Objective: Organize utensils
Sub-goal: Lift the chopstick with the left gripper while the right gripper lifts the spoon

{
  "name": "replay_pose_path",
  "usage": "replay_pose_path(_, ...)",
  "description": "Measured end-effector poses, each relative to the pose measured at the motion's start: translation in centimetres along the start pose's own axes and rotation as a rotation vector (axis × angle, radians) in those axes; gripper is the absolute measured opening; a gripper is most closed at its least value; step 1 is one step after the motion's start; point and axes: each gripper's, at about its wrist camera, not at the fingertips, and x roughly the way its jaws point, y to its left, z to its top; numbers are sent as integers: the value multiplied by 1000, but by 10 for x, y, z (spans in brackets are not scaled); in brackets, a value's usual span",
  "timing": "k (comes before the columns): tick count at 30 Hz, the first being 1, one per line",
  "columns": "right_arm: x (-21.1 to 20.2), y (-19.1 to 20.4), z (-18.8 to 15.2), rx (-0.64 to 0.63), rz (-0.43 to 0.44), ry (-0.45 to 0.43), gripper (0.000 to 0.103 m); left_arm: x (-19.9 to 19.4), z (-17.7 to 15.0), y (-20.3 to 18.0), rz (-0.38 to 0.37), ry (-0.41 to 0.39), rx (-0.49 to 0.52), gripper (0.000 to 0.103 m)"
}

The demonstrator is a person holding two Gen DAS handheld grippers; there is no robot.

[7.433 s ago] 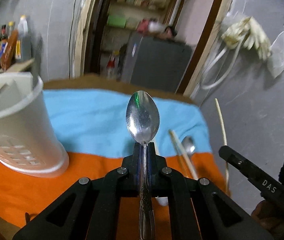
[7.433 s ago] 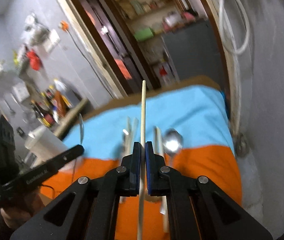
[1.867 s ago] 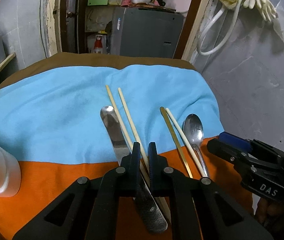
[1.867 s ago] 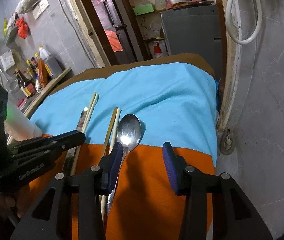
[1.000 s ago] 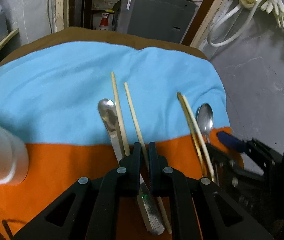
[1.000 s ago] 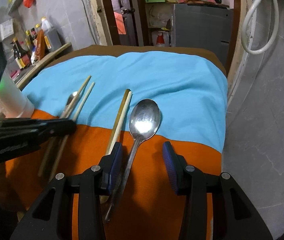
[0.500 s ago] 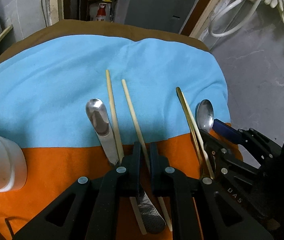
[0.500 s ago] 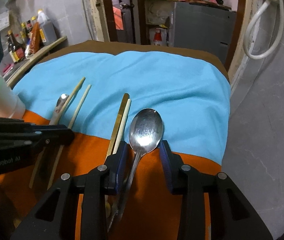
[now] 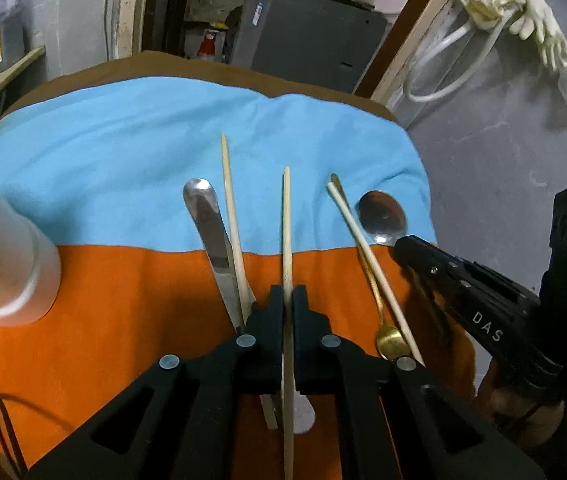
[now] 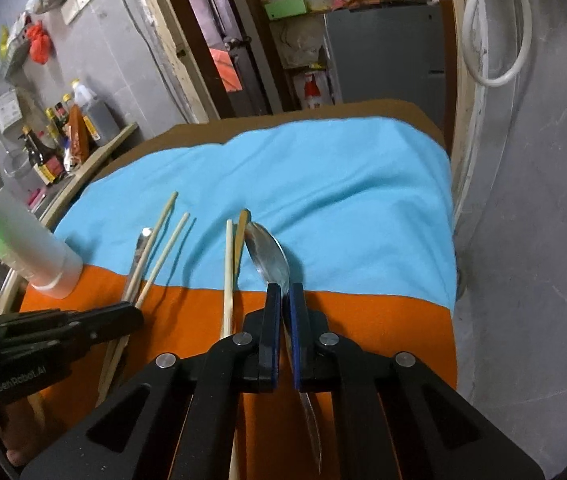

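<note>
My left gripper (image 9: pixel 287 296) has its jaws closing tight on a pale wooden chopstick (image 9: pixel 286 216), which points straight ahead, its far end raised off the cloth. In the right wrist view my right gripper (image 10: pixel 285 294) is closing its jaws on the neck of a silver spoon (image 10: pixel 269 256), and the bowl is turned up on its edge. On the cloth lie a table knife (image 9: pixel 207 220), a second chopstick (image 9: pixel 230 200), a gold spoon (image 9: pixel 391 342) and a third chopstick (image 9: pixel 363 240). The white utensil holder (image 9: pixel 3 248) stands at the left.
A blue and orange cloth (image 9: pixel 123 168) covers the table, which ends at a grey wall on the right. Bottles (image 10: pixel 43 152) crowd a shelf at the left. The right gripper (image 9: pixel 401 244) sits close beside the left one (image 10: pixel 137 316).
The right jaws have closed onto the spoon, and its bowl has tipped from flat onto its edge. The left gripper has raised its chopstick, which now points straight ahead.
</note>
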Motion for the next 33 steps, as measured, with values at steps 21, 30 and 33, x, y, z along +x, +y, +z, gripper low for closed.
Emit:
replay_pose_path(21, 2, 14, 11, -140, -43, 16, 21, -8, -8, 10, 1, -13, -59, 2)
replay_pose_path(30, 33, 17, 19, -214, -62, 87, 40, -5, -8, 14, -3, -17, -68, 2)
replay_pose_path(33, 38, 19, 22, -233, -80, 90, 40, -5, -8, 14, -11, -20, -69, 2)
